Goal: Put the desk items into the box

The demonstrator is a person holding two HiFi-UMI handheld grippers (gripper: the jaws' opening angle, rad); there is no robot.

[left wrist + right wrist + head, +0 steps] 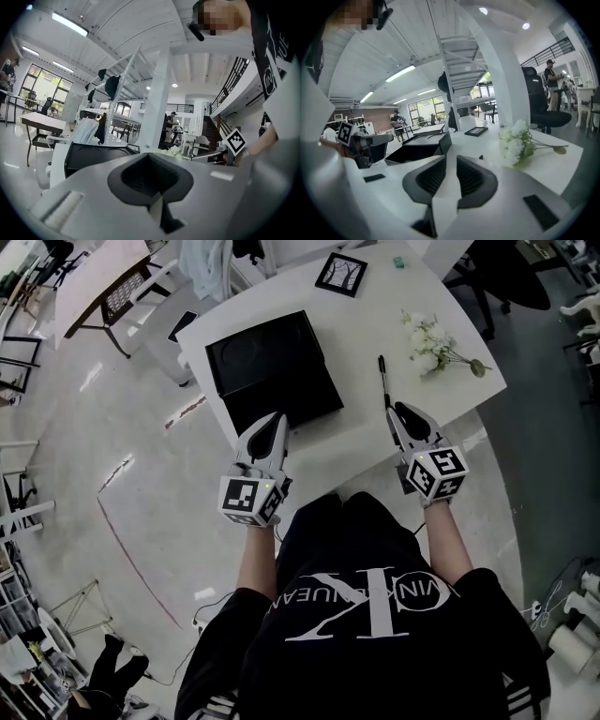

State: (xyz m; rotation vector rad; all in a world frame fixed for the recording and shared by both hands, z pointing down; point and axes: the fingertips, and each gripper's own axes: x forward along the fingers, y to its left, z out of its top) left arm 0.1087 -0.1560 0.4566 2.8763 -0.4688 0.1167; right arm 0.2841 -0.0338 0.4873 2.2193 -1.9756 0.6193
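An open black box [272, 371] sits on the white desk [356, 324]. Behind it lies a black picture frame [340, 274], and to the right are white flowers [431, 345] and a black pen [383, 381]. A small teal item [397, 261] lies at the far edge. My left gripper [275, 420] is shut and empty, with its tip at the box's near edge [93, 157]. My right gripper [400, 412] hovers just short of the pen's near end. Its jaws stand a narrow gap apart with nothing between them. The right gripper view shows the flowers [513, 140], frame [476, 131] and box [417, 147] ahead.
A black office chair [506, 277] stands beyond the desk's right corner. A side table [98, 282] and a chair are at the far left. The desk's near edge is by my body. People are at distant tables in both gripper views.
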